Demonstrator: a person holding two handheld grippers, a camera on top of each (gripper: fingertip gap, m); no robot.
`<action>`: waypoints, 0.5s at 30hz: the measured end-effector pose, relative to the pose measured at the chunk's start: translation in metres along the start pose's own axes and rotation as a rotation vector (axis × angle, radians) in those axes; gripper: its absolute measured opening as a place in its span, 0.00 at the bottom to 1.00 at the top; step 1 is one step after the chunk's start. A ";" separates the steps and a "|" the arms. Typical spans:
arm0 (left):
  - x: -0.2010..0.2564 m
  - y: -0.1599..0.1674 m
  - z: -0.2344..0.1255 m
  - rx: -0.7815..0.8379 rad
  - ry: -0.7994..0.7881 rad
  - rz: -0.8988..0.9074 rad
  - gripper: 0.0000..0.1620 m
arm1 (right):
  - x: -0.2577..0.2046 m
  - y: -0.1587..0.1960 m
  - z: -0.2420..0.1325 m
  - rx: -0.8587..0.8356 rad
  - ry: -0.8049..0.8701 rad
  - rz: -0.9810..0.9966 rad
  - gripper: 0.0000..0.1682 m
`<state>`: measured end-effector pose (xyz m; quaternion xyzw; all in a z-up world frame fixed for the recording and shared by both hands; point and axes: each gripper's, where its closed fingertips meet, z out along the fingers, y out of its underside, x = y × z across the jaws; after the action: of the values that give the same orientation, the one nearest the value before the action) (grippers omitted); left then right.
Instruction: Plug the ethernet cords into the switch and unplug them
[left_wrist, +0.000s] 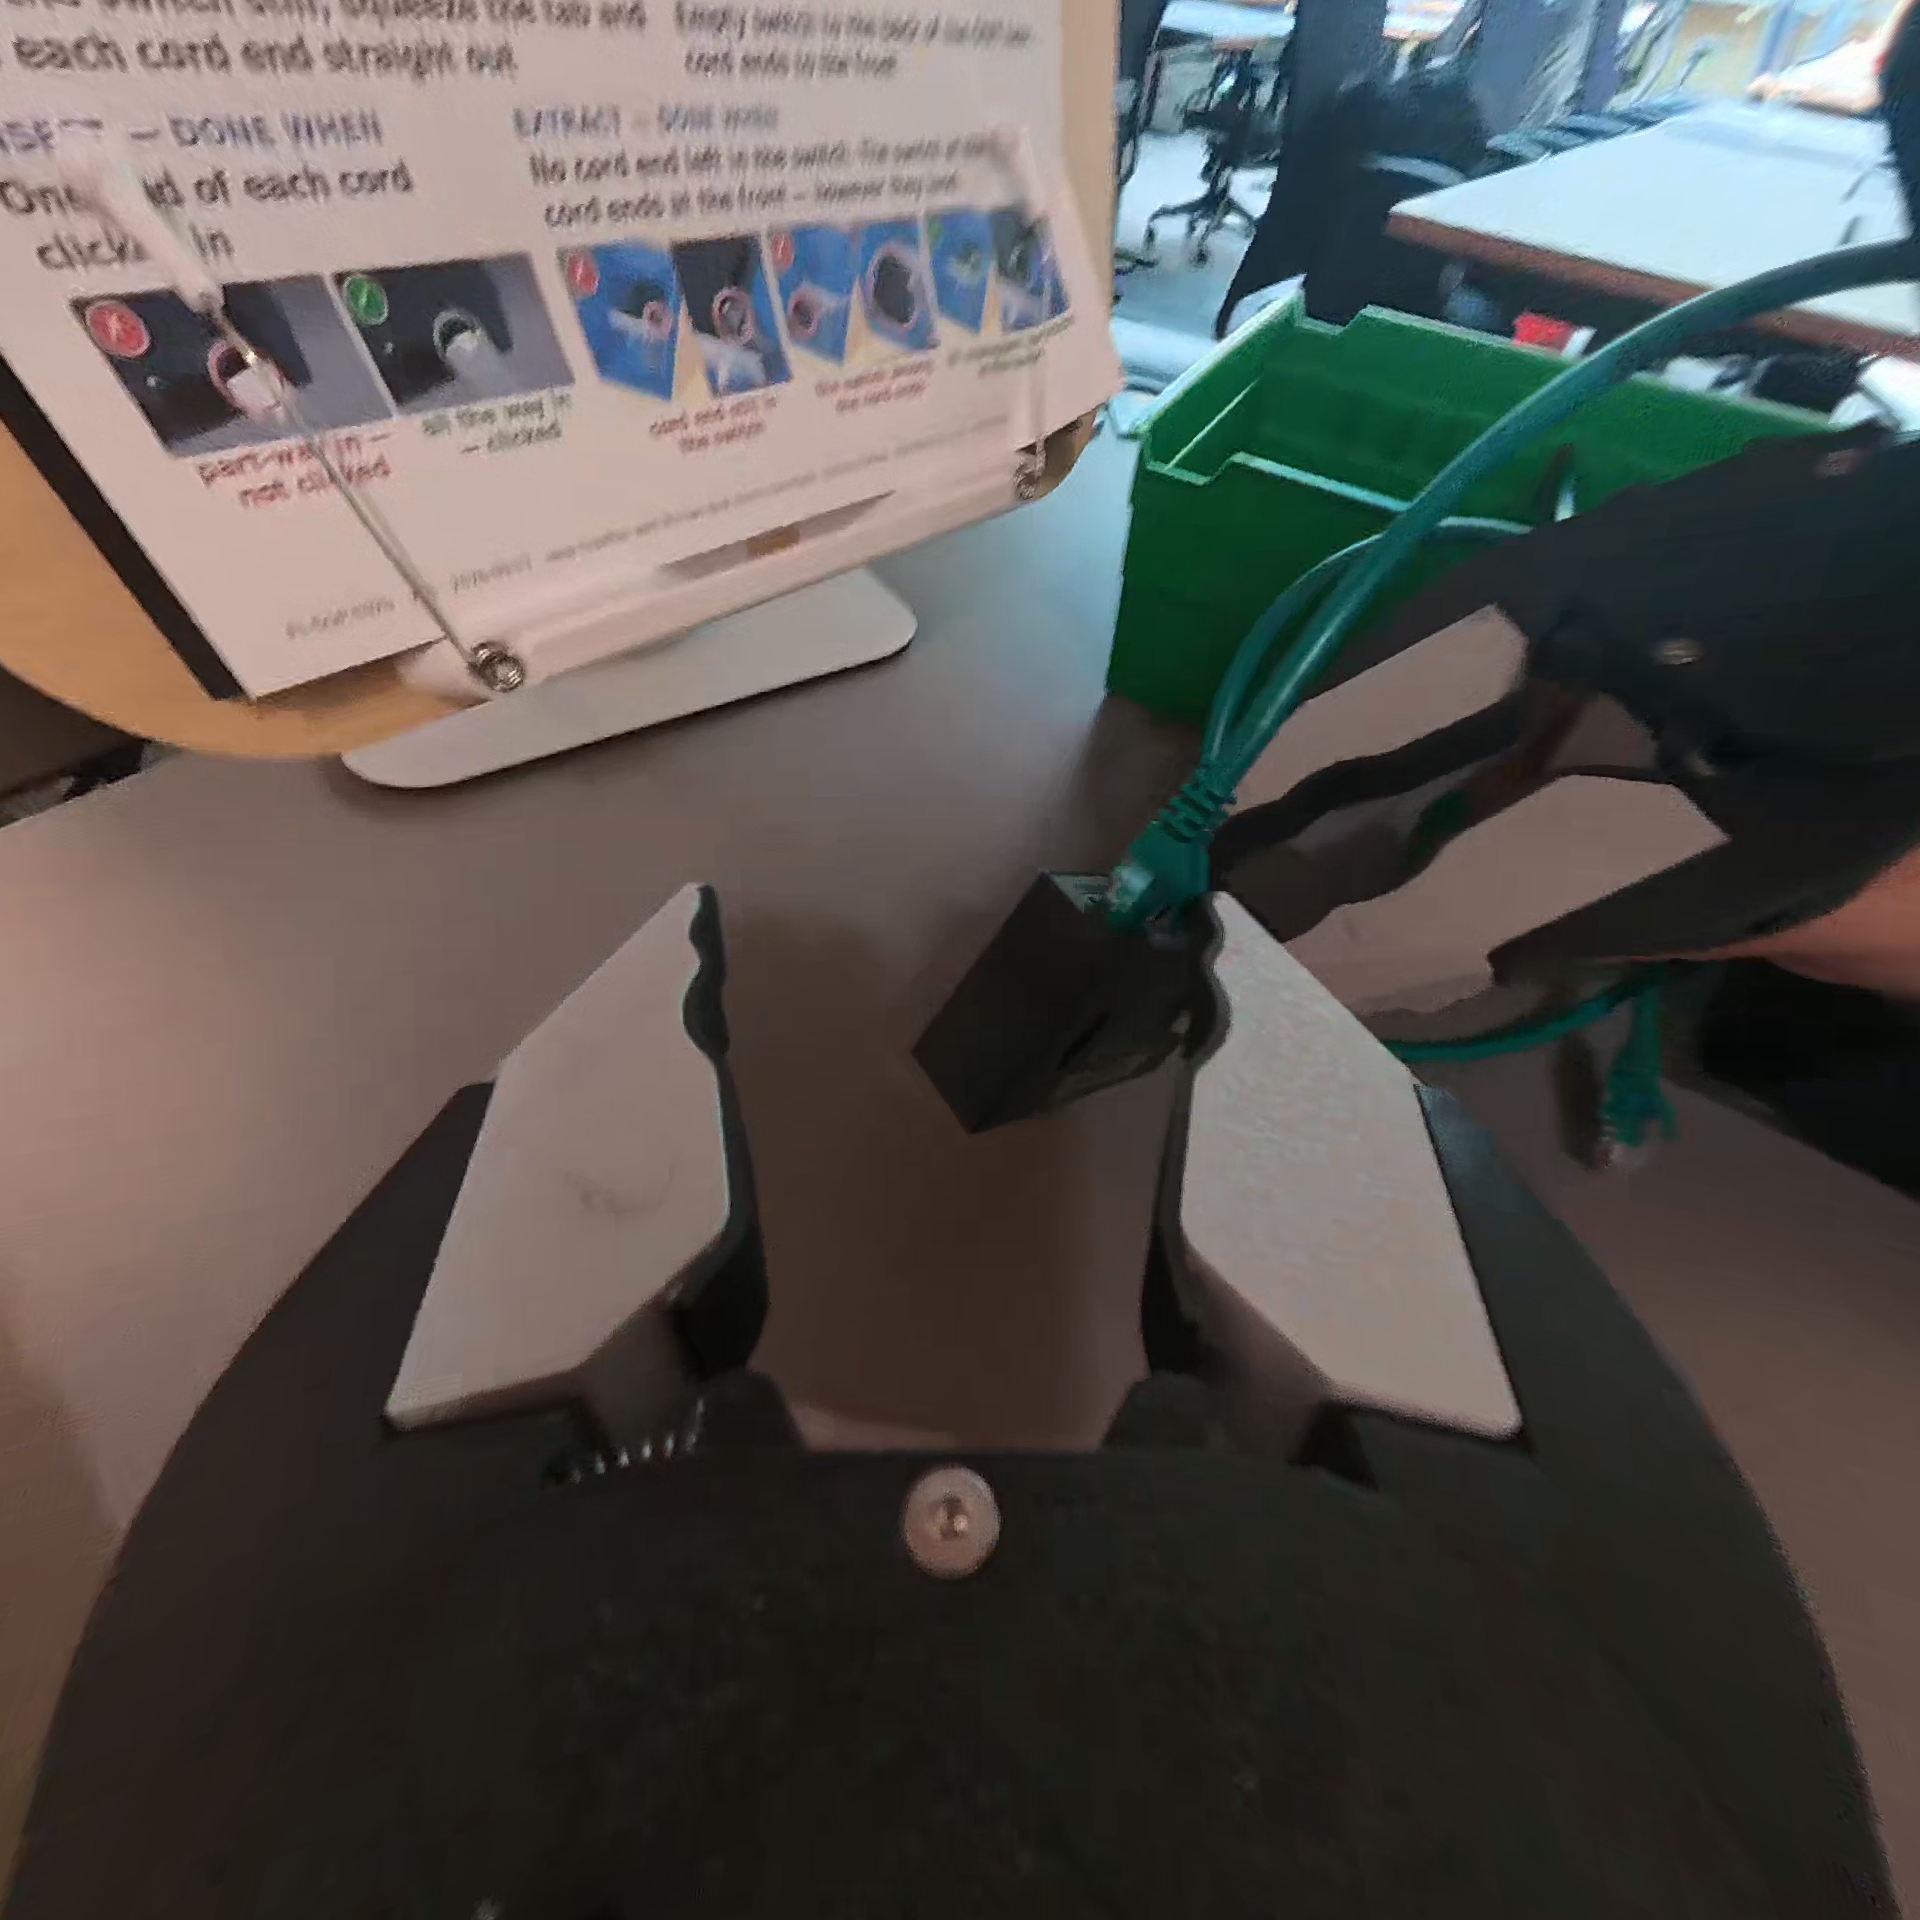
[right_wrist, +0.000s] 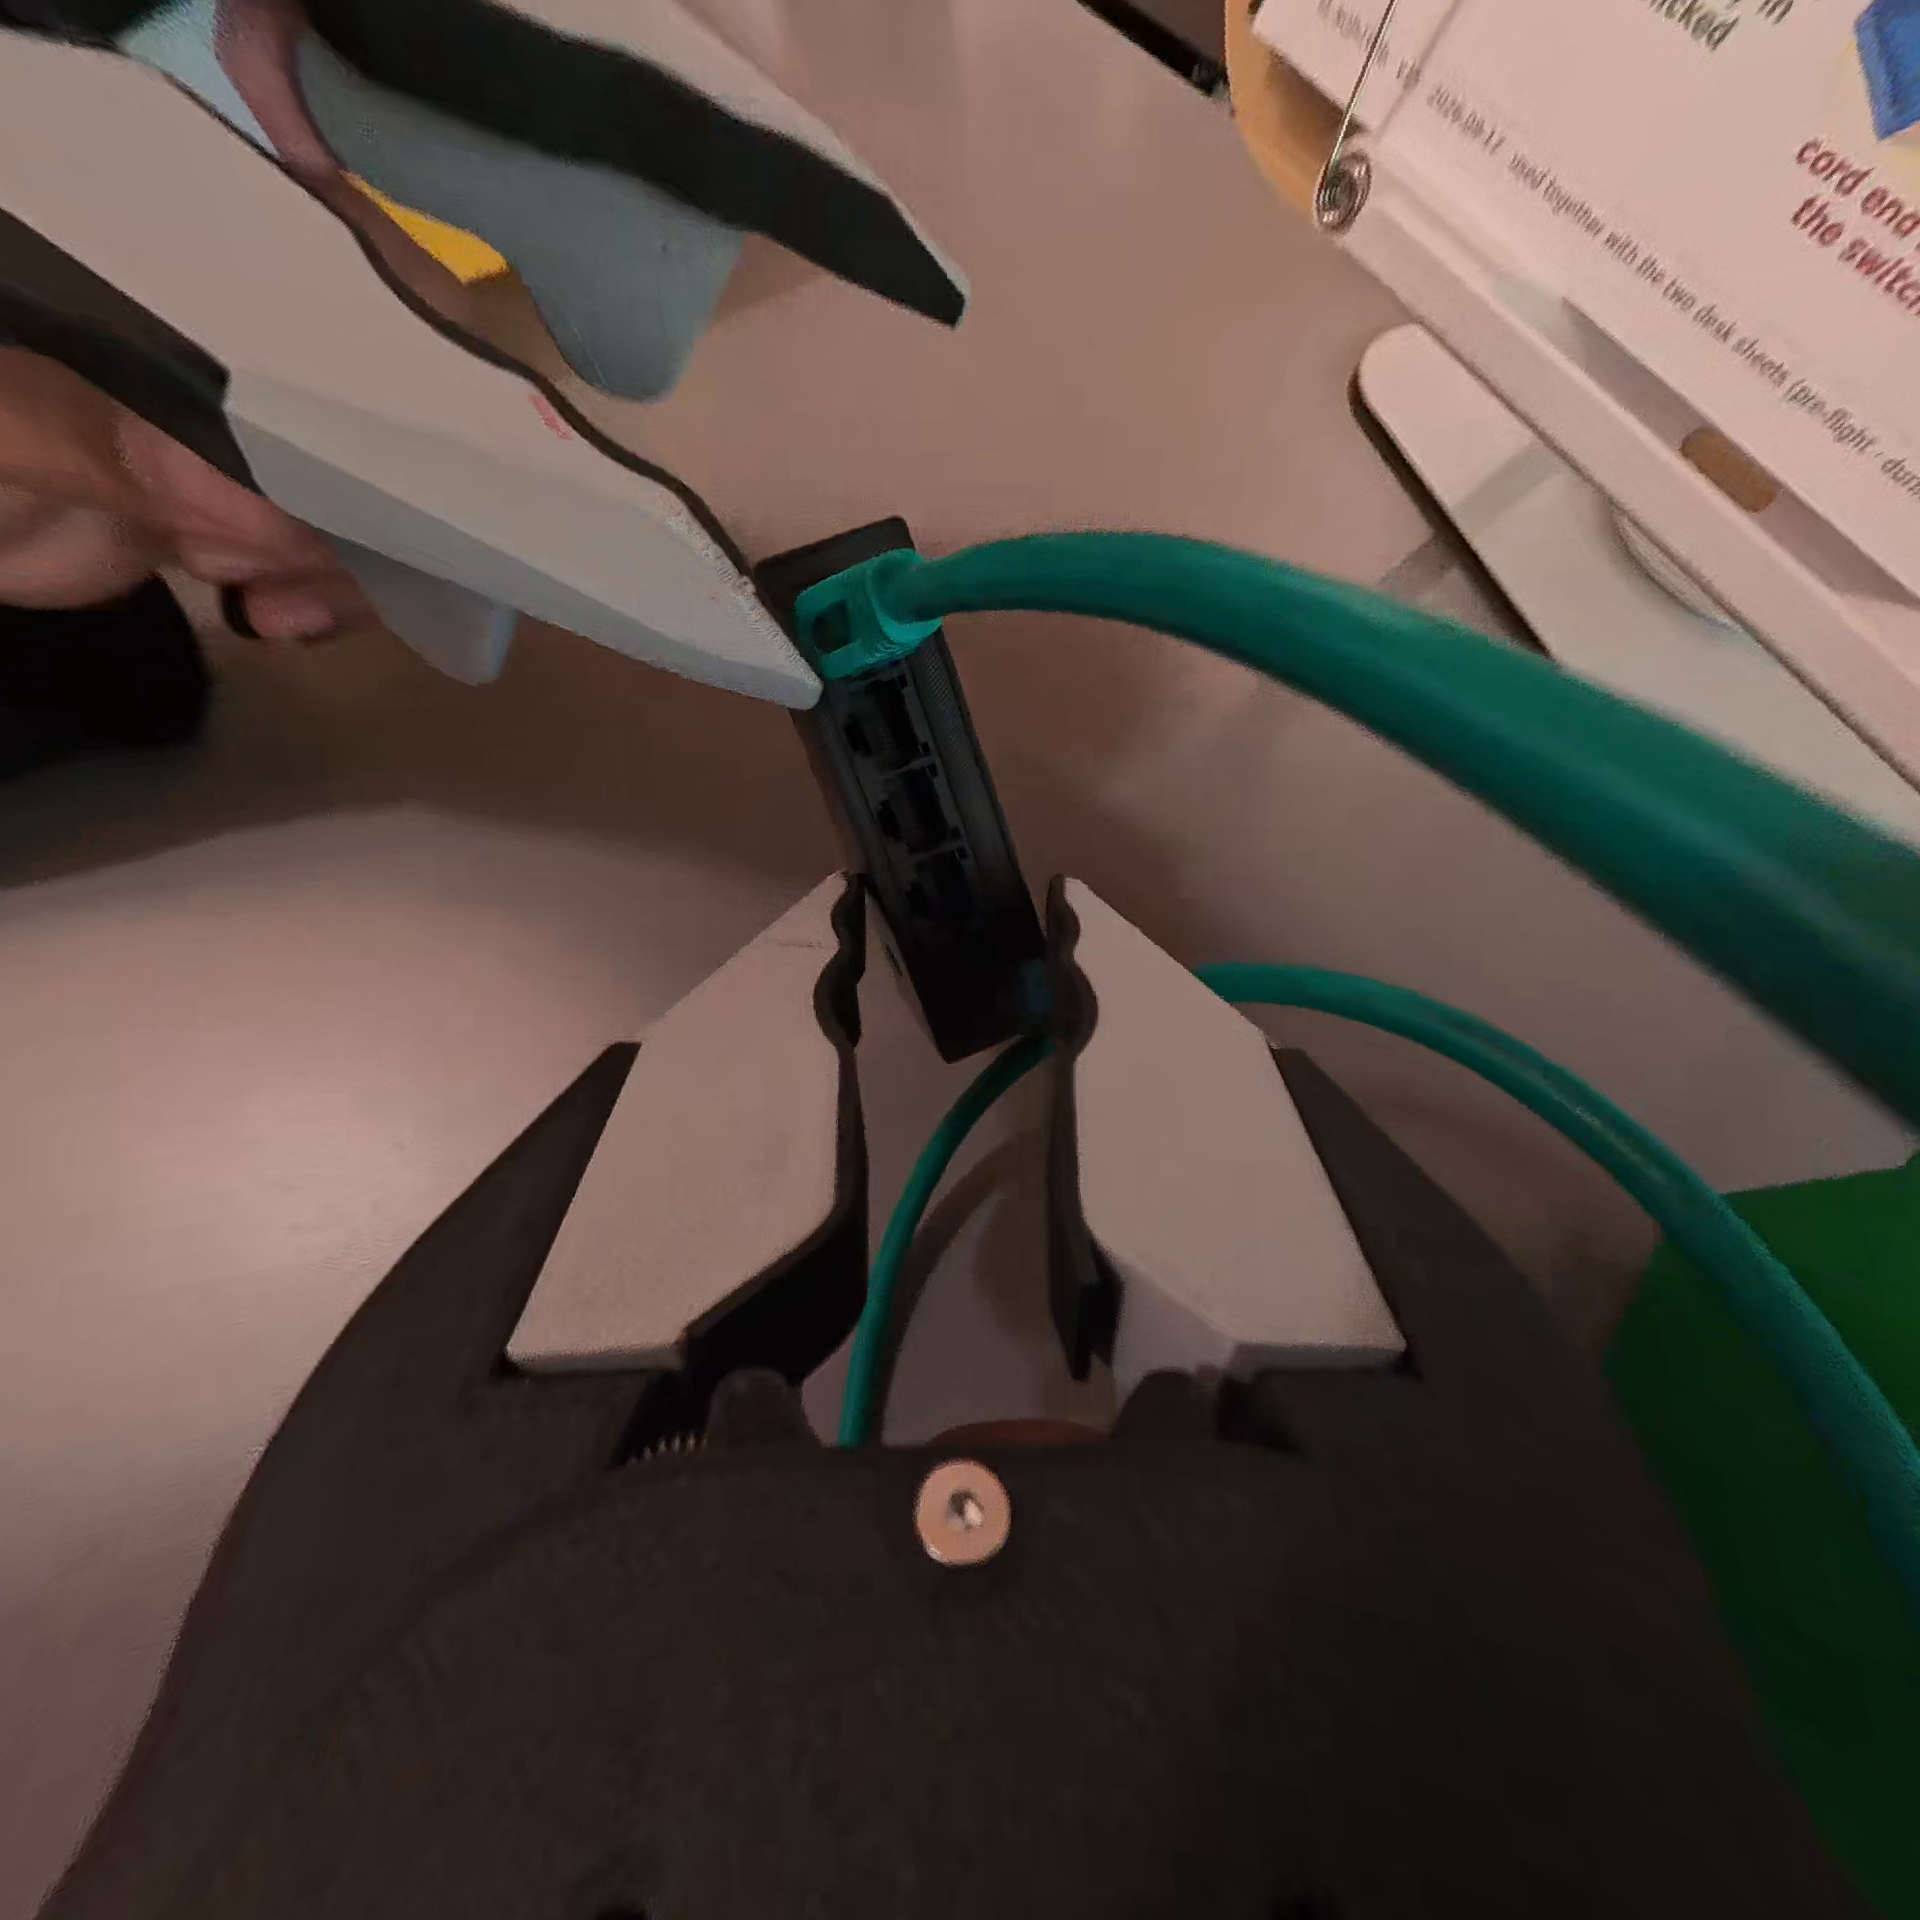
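The right gripper (right_wrist: 951, 961) is clamped on the near end of the black switch (right_wrist: 925, 790), lifted over the grey table (right_wrist: 312, 1039). A green ethernet cord (right_wrist: 1351, 686) sits plugged in its far port. The left gripper (left_wrist: 956, 997) is spread wide, one fingertip touching the plug. A green bin (left_wrist: 1351, 457) stands far right; its contents are unclear.

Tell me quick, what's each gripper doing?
Left gripper: open, one fingertip touching the green plug.
Right gripper: shut on the black switch.
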<state>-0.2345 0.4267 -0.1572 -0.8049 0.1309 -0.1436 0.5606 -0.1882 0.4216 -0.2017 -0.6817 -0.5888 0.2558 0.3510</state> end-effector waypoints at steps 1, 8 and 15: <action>-0.005 0.003 0.001 -0.009 -0.028 0.005 0.57 | 0.000 0.002 0.002 -0.012 0.003 0.003 0.19; -0.013 -0.005 -0.008 0.037 -0.005 -0.067 0.58 | -0.001 0.003 0.004 -0.015 0.005 0.016 0.19; -0.005 0.002 -0.011 0.029 0.115 -0.080 0.43 | -0.003 0.002 0.004 -0.017 0.030 -0.023 0.21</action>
<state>-0.2435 0.4189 -0.1560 -0.7918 0.1284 -0.2137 0.5576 -0.1906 0.4196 -0.2061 -0.6815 -0.5937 0.2364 0.3567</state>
